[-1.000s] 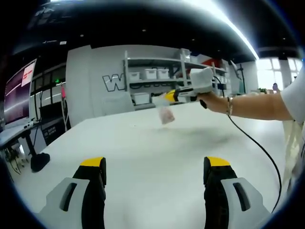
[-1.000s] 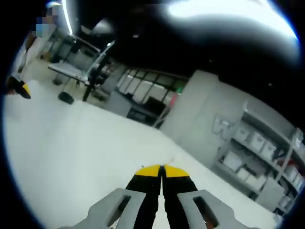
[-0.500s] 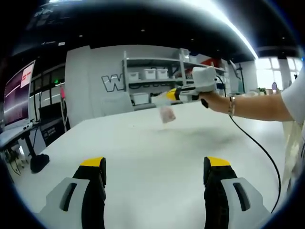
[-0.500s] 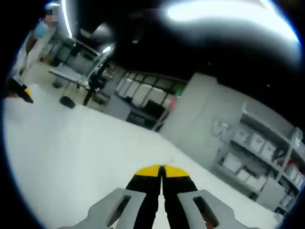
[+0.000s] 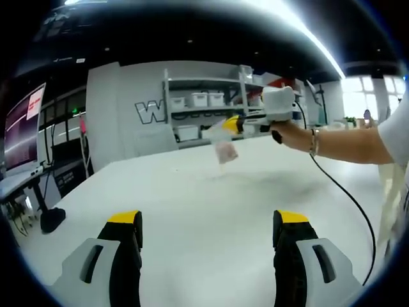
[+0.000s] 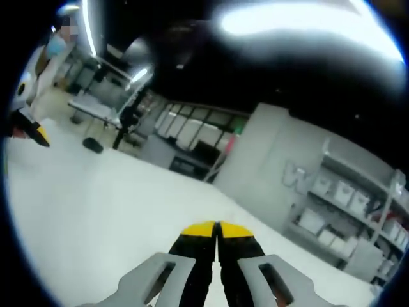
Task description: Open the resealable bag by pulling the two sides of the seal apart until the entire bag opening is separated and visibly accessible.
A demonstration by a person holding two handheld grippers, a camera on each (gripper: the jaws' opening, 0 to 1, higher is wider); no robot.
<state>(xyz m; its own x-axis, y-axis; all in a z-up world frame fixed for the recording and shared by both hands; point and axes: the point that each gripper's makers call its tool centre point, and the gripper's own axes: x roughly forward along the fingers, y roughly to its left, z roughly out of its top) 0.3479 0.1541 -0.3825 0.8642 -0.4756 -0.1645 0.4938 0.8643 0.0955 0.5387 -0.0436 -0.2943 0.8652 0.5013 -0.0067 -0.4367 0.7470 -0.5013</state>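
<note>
Bag (image 5: 223, 151) dangles above the white surface (image 5: 204, 204), pinched at its top by the right gripper (image 5: 228, 126), whose jaws look pressed together in its own view, I think. Left gripper (image 5: 208, 220) sits spread wide, well apart from it.

White short sleeve (image 5: 395, 131) — wrist bracelet (image 5: 314, 142).

White surface (image 5: 192, 211); left gripper (image 5: 209, 224) with black fingers (image 5: 124, 246), yellow tips, grey bodies; right gripper (image 6: 217, 228) coloured alike; translucent bag (image 5: 224, 150) with pinkish contents; black cable (image 5: 348, 198).
</note>
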